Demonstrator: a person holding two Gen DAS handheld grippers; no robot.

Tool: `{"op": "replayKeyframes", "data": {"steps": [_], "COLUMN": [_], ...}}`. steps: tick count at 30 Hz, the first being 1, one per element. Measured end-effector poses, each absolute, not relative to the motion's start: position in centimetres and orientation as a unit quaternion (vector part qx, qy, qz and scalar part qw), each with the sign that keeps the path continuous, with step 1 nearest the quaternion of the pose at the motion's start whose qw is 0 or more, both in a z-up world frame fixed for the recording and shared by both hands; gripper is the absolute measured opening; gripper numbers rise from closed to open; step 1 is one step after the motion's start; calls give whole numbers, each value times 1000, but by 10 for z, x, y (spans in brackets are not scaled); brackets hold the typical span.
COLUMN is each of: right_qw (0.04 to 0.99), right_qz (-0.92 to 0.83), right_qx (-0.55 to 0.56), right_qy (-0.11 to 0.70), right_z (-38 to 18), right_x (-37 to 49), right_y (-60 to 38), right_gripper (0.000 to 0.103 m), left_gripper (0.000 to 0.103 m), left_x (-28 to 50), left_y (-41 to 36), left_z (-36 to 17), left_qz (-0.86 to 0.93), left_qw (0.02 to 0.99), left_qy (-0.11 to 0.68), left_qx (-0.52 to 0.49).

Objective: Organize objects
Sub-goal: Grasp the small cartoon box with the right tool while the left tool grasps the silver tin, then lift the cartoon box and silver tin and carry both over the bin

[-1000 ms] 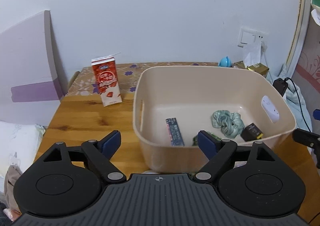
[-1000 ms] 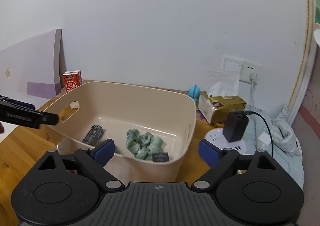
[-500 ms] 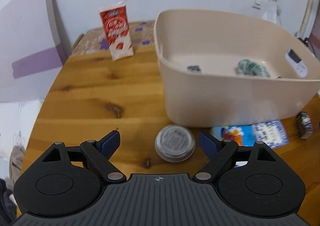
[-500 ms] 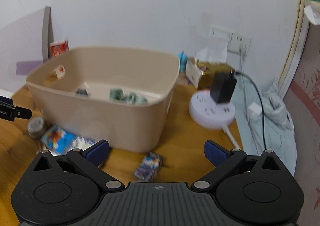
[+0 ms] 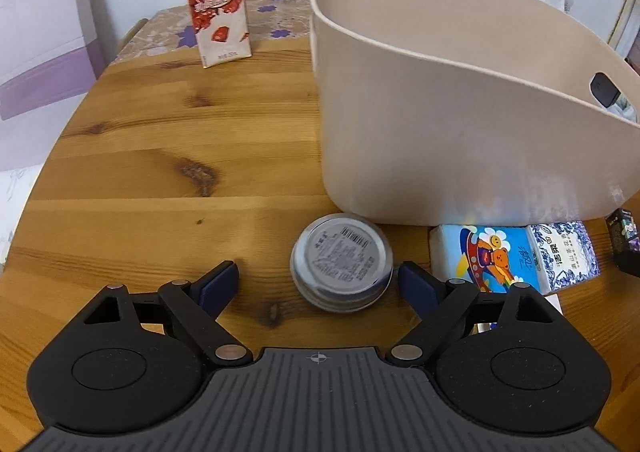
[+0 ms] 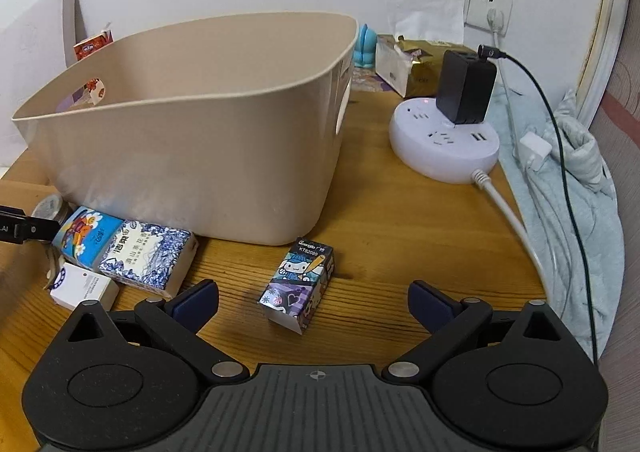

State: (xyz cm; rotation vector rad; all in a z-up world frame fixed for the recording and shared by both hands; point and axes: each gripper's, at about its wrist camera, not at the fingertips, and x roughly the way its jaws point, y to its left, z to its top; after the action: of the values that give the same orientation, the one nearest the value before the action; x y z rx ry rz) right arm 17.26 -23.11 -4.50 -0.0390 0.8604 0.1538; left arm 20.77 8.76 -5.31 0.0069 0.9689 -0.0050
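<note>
A beige plastic bin (image 5: 460,124) stands on the wooden table (image 5: 160,172); it also shows in the right wrist view (image 6: 192,140). My left gripper (image 5: 318,282) is open low over the table, its fingers on either side of a round silver tin (image 5: 340,260), not touching it. My right gripper (image 6: 312,298) is open and empty, with a small cartoon-printed box (image 6: 298,286) lying between its fingers. Two tissue packs, one with a bear print (image 5: 484,252) and one blue-and-white (image 6: 146,258), lie in front of the bin. A small white box (image 6: 82,288) lies beside them.
A red milk carton (image 5: 216,4) stands at the table's back left. A round white power strip (image 6: 444,140) with a black charger and cables sits at the right. A gold tissue box (image 6: 412,66) and a blue figure (image 6: 365,46) stand behind the bin.
Both grippers have come down from above the bin to table level in front of it. The left now straddles the tin and the right straddles the cartoon box. Both stay open.
</note>
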Motion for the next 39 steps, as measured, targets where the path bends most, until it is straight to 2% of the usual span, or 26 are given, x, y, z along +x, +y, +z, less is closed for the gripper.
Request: {"op": "replayKeyframes", "data": {"steps": [3,5,6,7,8,11,13,19,39], "right_qw": [904,902,902,905,905,905,905,904,931], "right_qz": [82,85,85,83,83,88,90,100,111], "right_qx": [-14,-10,-11,-17,-21,-28,-34,-36,-27], "right_qy": [419,424,423,417,417,415,414,414,346], "right_z": [-50,-54,-55,-56,-56,-55,-54,-53,3], "right_x": [176,177,178,177,177,176,174,169,120], "right_y": [-231,-230,-229,-229,-227,-225,-223,-221,-230], "right_gripper": [82,71,65,57,54,41,28,21,21], "left_gripper": [82,69,67,59,56,56,56,56,56], "left_x": [210,212,213,213,212,212,212,203,147], "left_y": [85,85,85,84,84,84,86,91,83], "left_z": [-53,-52,-52,-51,-50,-50,-51,-51,6], "left_qz": [-6,-11,-13,-16,-18,-23,-26,-17,-38], "left_qw": [890,894,895,895,896,896,896,895,924], "left_qy": [455,448,446,445,444,444,443,446,379], "left_qx": [9,10,12,12,14,18,18,12,30]}}
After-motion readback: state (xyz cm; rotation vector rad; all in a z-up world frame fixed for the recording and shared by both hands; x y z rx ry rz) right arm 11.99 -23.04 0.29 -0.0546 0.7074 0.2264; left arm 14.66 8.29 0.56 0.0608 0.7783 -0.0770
